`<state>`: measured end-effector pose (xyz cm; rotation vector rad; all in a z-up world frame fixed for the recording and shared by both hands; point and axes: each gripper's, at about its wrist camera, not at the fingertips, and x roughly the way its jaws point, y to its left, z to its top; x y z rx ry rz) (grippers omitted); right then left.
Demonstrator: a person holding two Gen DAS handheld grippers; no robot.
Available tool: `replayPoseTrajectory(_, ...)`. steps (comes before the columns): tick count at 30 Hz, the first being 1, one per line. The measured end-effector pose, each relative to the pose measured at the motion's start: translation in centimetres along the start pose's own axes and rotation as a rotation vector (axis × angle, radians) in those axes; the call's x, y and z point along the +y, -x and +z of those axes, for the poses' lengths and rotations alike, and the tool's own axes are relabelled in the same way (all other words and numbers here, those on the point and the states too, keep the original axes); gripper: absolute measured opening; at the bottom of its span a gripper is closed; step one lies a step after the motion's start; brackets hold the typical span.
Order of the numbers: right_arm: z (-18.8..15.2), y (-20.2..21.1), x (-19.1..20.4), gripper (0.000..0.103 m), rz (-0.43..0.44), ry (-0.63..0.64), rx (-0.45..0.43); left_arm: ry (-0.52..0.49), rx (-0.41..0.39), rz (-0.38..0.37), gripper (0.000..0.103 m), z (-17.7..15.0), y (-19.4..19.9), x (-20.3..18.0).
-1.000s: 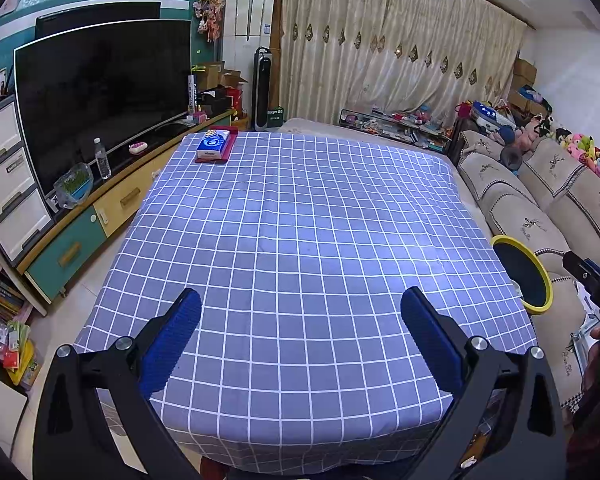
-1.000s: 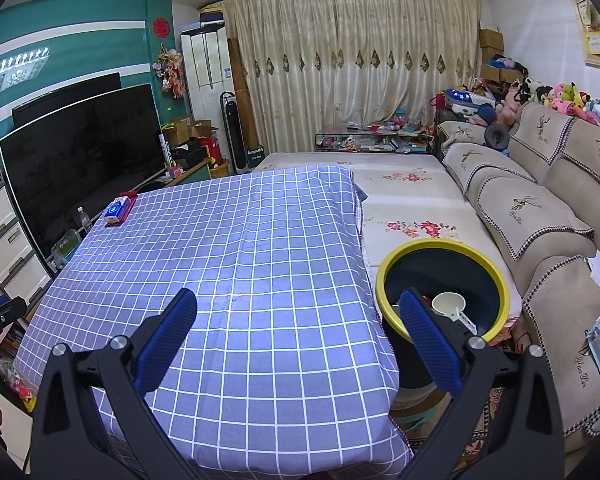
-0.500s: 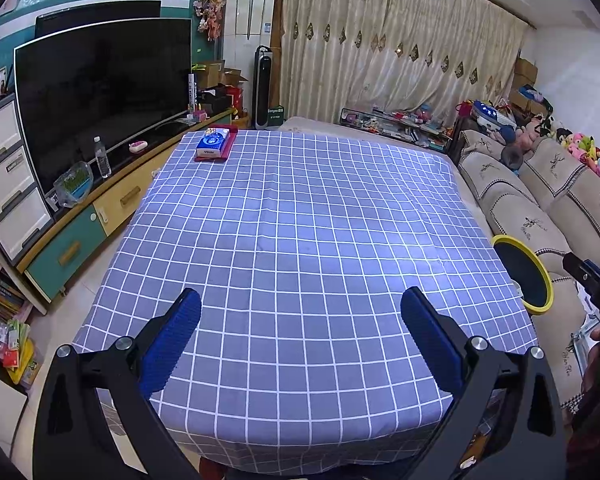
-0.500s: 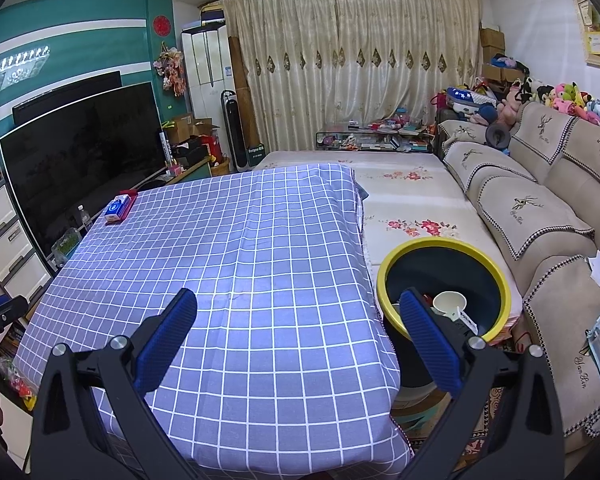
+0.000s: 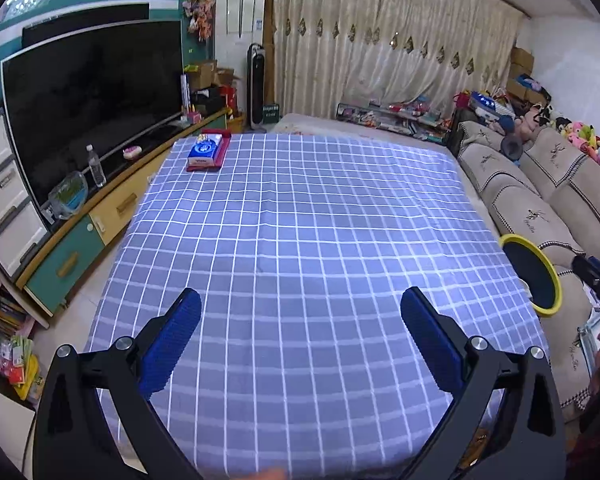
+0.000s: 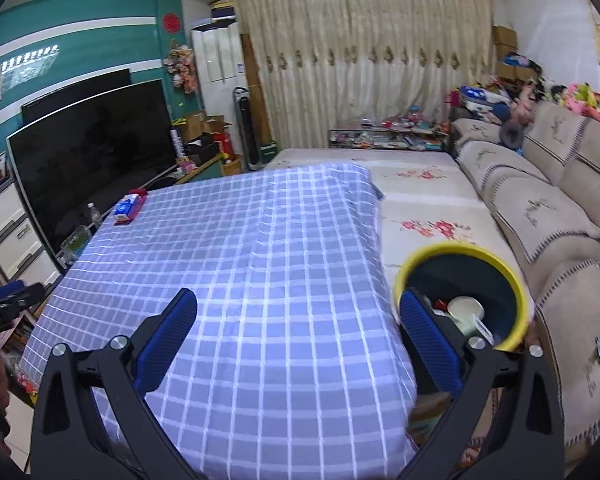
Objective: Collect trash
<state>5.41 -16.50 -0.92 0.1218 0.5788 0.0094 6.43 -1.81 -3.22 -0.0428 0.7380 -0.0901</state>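
Standing over the near edge of the table, both claws are spread wide and grip nothing. The left gripper hangs above the checked blue cloth, which lies bare across its whole middle; the only item on it is a tissue pack on a red tray at the far left corner, well apart from either claw. Left of the table runs a narrow floor strip beside the TV cabinet and the large television. On the right, the sofa sits close to the table edge, leaving little passage there.

The right gripper is also above the near edge, further right, with its right finger overlapping the yellow-rimmed trash bin in view. The bin stands just beside the table's right edge, between table and sofa.

The right wrist view looks down into the bin: a white cup and other scraps lie inside, details too small to tell. It also shows a floral-covered surface beyond the cloth's right edge. The left wrist view shows only the bin's rim and dark interior, with the other claw's tip at the right border. The right view is blurred.
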Motion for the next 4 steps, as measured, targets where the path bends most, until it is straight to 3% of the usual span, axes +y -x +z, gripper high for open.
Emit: replayPoseTrajectory(4,3.3,-5.6,1.5,0.097,0.016,0.039,0.015,-0.004,0.026,0.063,0.098,3.5,-6.5,2.1)
